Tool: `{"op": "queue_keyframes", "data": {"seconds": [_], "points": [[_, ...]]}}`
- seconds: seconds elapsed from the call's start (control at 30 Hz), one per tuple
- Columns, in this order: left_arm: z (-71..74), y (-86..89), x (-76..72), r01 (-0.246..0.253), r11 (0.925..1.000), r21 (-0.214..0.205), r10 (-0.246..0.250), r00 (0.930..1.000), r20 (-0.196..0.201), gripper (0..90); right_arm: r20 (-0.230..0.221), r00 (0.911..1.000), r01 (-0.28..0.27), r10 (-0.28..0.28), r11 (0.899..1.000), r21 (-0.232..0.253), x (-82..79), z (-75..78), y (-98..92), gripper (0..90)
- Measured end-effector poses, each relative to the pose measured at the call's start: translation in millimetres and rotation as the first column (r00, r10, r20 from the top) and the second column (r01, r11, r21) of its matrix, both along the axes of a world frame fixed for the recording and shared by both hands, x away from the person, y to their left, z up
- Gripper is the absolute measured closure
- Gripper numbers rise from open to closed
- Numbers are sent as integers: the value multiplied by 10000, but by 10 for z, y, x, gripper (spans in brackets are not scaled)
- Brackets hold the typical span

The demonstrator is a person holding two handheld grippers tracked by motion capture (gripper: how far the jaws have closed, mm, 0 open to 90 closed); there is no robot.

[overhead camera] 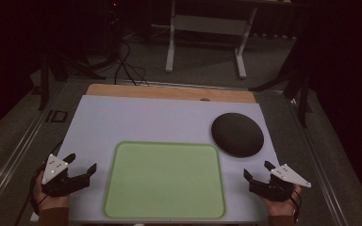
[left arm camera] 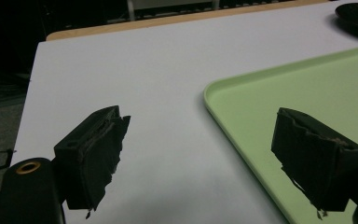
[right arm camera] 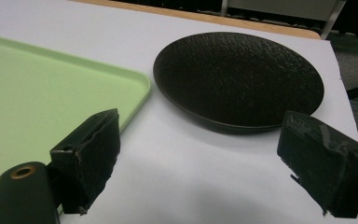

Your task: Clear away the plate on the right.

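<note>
A black plate (overhead camera: 237,134), round and rough-textured, is seen lying on the white table top (overhead camera: 155,120), at the far right, just beside the far right corner of a light green tray (overhead camera: 165,180). The tray is set flat at the near middle of the table and is empty. The right gripper (overhead camera: 260,171) is held at the near right edge, near the plate, with jaws spread wide and nothing between them. The left gripper (overhead camera: 80,163) is held at the near left, beside the tray, likewise wide open and empty.
</note>
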State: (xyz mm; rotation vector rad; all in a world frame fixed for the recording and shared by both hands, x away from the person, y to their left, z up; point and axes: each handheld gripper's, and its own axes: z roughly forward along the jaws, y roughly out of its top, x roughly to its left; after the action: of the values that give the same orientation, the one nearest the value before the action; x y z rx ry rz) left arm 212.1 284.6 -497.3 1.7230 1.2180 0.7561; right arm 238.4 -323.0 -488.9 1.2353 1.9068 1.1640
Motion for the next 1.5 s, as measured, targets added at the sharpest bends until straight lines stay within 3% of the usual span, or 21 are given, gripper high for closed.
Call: {"op": "queue_keyframes", "data": {"seconds": [0.4, 0.9, 1.13, 1.37, 1.43, 1.5], "points": [[3, 3, -4, 101, 9999, -23, -101, 9999, 45, 170, -169, 9998, 93, -90, 9998, 188, 35, -17, -7, 145], [1, 0, 0, 62, 10000, 26, -63, 10000, 66, 173, -746, 9958, 600, -536, 9944, 873, 290, -90, 2, 173], [4, 13, -7, -57, 10000, -35, 58, 9999, 136, 175, -1371, 9862, 1102, -931, 9863, 1230, 505, -161, 65, 173], [3, 14, -5, -72, 9999, -76, 73, 9999, 149, 175, -1671, 9787, 1443, -1193, 9786, 1465, 586, -192, 95, 164], [3, 13, -4, -80, 9999, -70, 81, 9999, 142, 175, -1798, 9745, 1625, -1345, 9750, 1518, 606, -205, 89, 153], [3, 13, -4, -73, 10000, -52, 74, 9999, 131, 175, -2069, 9665, 1915, -1519, 9635, 1871, 642, -238, 44, 152]]}}
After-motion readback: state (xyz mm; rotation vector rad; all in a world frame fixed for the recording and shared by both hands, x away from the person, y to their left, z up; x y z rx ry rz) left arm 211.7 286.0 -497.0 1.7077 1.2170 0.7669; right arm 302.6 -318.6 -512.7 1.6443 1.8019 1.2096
